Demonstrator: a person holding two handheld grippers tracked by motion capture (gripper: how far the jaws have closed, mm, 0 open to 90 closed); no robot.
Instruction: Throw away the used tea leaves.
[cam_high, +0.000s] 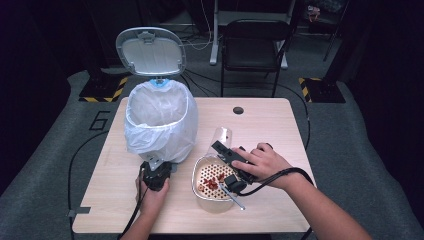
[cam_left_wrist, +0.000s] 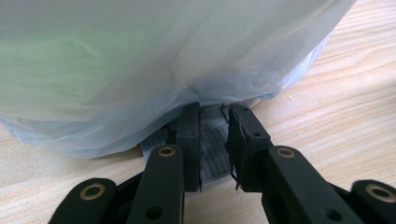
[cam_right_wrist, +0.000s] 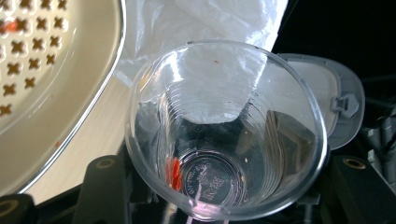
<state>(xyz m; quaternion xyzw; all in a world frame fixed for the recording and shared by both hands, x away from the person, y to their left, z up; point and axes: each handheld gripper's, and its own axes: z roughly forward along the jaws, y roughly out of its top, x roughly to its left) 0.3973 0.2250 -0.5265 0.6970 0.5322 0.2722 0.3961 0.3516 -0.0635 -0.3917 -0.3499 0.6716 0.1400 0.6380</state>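
So the right hand-held gripper (cam_high: 226, 152) has a clear plastic cup (cam_high: 221, 136) pinched between its jaws, tipped over on its side above the far edge of a perforated tray (cam_high: 212, 181) that sits on the desk (cam_high: 270, 130). Looking into the cup (cam_right_wrist: 224, 135) from the right gripper view, it's basically drained, just one little red bit (cam_right_wrist: 173, 171) stuck near the bottom. The tray has a scatter of red pieces (cam_high: 212, 181) on its holes.

The left hand-held gripper (cam_high: 156, 167) is parked at the base of the trash bin (cam_high: 160, 120), jaws pressed in on the ribbed pedal (cam_left_wrist: 214, 151) that sticks out from under the white bag (cam_left_wrist: 140, 70). The bin lid (cam_high: 150, 50) stands wide open. Bin sits just left of the tray, close but not touching as far as I can tell.
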